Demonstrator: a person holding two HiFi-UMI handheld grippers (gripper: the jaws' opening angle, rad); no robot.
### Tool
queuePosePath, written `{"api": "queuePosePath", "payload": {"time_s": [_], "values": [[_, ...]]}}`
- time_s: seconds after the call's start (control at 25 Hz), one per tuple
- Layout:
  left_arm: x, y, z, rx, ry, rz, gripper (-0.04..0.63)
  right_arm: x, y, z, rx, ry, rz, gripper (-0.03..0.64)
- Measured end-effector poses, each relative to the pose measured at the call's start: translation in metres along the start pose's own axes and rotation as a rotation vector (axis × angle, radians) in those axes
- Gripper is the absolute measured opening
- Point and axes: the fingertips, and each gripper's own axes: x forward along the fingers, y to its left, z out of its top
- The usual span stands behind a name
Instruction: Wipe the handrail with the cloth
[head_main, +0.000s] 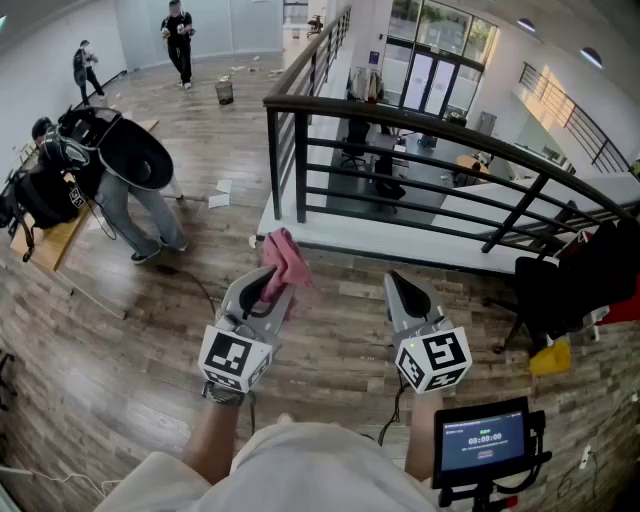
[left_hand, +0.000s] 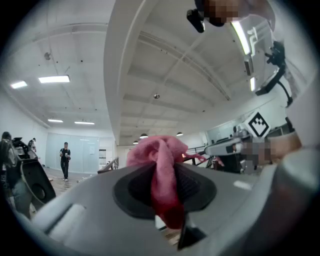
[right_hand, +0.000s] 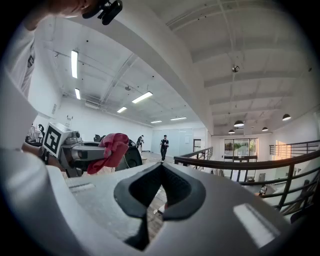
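1. Fingers (left_hand: 137, 189) of the left gripper (head_main: 270, 285) are clamped tight on the pink cloth (head_main: 287, 258). The dark pads press it from both sides, with fabric bunched above the tips and a fold hanging down between them.
2. Over to the right gripper (right_hand: 161, 169): its two pads meet at the tips with nothing between them.
3. From the head view, both grippers are held side by side above the wooden floor (head_main: 150, 340). The left one tilts towards the railing.
4. The cloth is up in the air, short of the handrail (head_main: 400, 115) and not touching it.
5. The handrail is dark and curves across ahead of both grippers on black posts, with a lower level showing beyond it.
6. The right gripper view catches the cloth off to its left, well clear of its own pads.
7. At the far left a person (head_main: 130, 190) bends over beside a low table.
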Motion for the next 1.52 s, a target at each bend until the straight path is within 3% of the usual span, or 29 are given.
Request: {"api": "queuePosePath", "payload": {"time_s": [0.68, 0.92, 1.2, 1.52], "values": [[-0.001, 0.004, 0.002, 0.017, 0.012, -0.002, 0.097, 0.000, 0.002, 0.013, 0.068, -0.068, 0.014, 0.003], [-0.011, 0.022, -0.002, 0.036, 0.014, 0.000, 0.097, 0.011, 0.020, 0.012, 0.037, -0.048, 0.008, 0.003], [-0.023, 0.037, -0.007, 0.045, 0.012, -0.022, 0.097, 0.015, 0.040, 0.008, 0.072, -0.038, -0.023, 0.003], [-0.015, 0.048, -0.022, 0.028, 0.055, -0.037, 0.097, 0.029, 0.039, 0.004, 0.113, -0.063, -0.001, 0.003]]}}
